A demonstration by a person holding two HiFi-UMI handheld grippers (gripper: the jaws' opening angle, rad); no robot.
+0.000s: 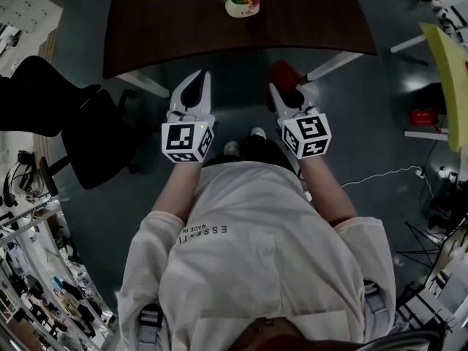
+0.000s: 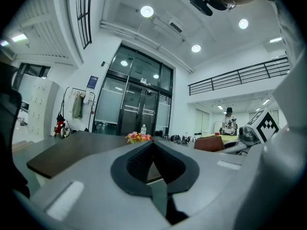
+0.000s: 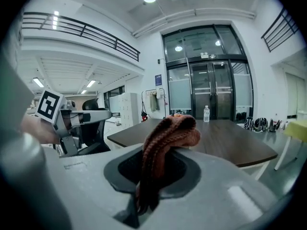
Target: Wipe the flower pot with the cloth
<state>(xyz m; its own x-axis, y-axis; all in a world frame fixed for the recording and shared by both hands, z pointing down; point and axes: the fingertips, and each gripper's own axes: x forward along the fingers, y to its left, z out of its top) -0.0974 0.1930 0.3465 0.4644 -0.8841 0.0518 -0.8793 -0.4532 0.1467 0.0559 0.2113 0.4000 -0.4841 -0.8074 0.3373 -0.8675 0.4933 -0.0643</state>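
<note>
Holding 2 grippers short of the table's near edge, the person stands back from the table (image 1: 219,35), where the flower pot (image 1: 242,7) sits.

The left gripper (image 1: 196,80) has its jaws pressed together with nothing between them. The right gripper (image 1: 282,88) is clamped on a reddish-brown knitted cloth (image 1: 284,72), which bulges over the jaw tips and hides them in the head view. The white pot of red and pink blooms stands at the table's far side, and the top of the head view cuts off its flowers. In the left gripper view only the blooms show, because the jaws cover the pot itself. In the right gripper view the cloth blocks the pot almost entirely. 1 clear bottle (image 3: 206,113) stands on the table past the cloth. 1 black chair (image 1: 91,141) sits off the table's left corner.
</note>
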